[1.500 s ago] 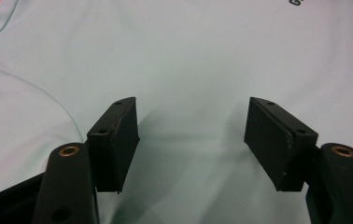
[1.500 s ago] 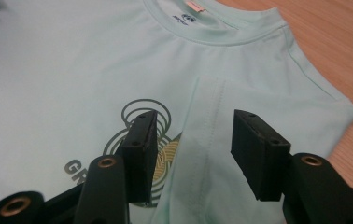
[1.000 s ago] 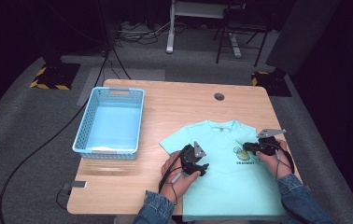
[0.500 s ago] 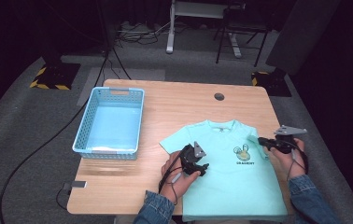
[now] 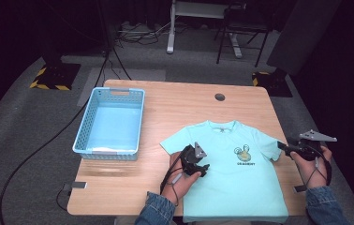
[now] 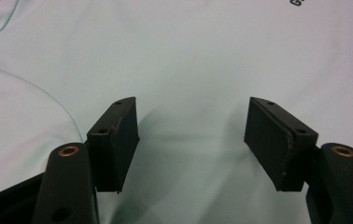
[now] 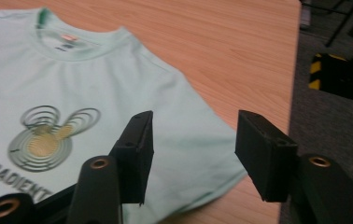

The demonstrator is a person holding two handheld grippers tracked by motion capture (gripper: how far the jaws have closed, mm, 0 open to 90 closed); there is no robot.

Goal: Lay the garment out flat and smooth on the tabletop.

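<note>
Wooden tabletop (image 5: 175, 101) holds a mint cotton T-shirt (image 5: 233, 180) near its front edge; my left gripper (image 5: 195, 165) rests on it with jaws spread, and my right gripper (image 5: 288, 149) has just been opening its jaws, nothing between them.

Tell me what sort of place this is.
Probably a lab or studio set up for recording, not a home. A light wooden table stands on grey carpet among black curtains, black-and-yellow hazard-striped floor plates and loose black cables. On the table lie a mint-green printed T-shirt and a light blue plastic basket.
</note>
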